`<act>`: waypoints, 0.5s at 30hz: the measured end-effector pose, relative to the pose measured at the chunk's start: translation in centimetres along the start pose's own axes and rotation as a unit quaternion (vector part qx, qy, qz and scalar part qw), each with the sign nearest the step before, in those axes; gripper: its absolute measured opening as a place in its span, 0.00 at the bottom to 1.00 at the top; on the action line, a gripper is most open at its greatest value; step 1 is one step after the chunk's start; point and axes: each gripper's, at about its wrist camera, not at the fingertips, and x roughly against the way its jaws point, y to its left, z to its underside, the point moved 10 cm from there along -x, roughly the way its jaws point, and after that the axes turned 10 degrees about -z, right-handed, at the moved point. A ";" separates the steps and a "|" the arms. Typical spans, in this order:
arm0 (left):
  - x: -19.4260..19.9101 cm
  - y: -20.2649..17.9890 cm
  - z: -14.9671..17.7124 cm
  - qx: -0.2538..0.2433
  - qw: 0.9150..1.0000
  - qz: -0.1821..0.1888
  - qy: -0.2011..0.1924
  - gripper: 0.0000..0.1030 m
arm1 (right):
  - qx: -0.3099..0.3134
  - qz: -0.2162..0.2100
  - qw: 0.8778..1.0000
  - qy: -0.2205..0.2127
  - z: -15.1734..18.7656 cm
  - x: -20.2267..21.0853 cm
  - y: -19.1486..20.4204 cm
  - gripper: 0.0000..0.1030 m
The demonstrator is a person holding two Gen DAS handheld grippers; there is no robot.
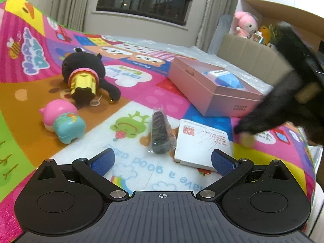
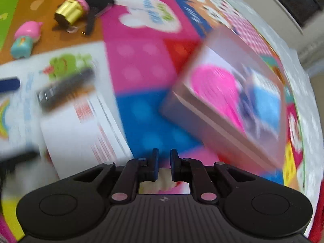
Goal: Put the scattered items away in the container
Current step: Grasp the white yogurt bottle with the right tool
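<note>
With left tongs (image 1: 162, 162) spread wide and empty over the white card (image 1: 202, 141), right tongs (image 2: 163, 165) nearly closed and seemingly empty beside the pink box (image 1: 214, 87), picking up the card looks next.

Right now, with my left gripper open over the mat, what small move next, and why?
Probably ease the left gripper forward and down onto the wrapped dark stick: it lies just ahead, centred between the open jaws, on the mat.
</note>
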 end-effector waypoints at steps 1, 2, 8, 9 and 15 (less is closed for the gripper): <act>0.0 -0.2 0.0 -0.001 1.000 0.005 -0.003 1.00 | -0.024 -0.003 1.000 -0.011 1.2 0.8 -1.0 0.10; 0.2 -0.3 -0.1 -0.002 1.000 0.012 -0.006 1.00 | -0.044 -0.007 0.999 -0.026 2.2 1.6 -1.8 0.14; 0.0 -2.8 -0.4 -0.033 0.999 -0.015 -0.007 1.00 | -0.171 -0.055 0.969 -0.171 8.3 6.5 -5.8 0.63; 0.0 -3.8 -0.4 -0.043 0.999 -0.009 -0.004 1.00 | -0.181 -0.048 0.964 -0.190 9.2 6.3 -6.4 0.64; -1.7 -8.0 0.4 -0.123 0.992 -0.019 0.033 1.00 | -0.205 0.004 0.943 -0.263 12.9 3.1 -7.2 0.71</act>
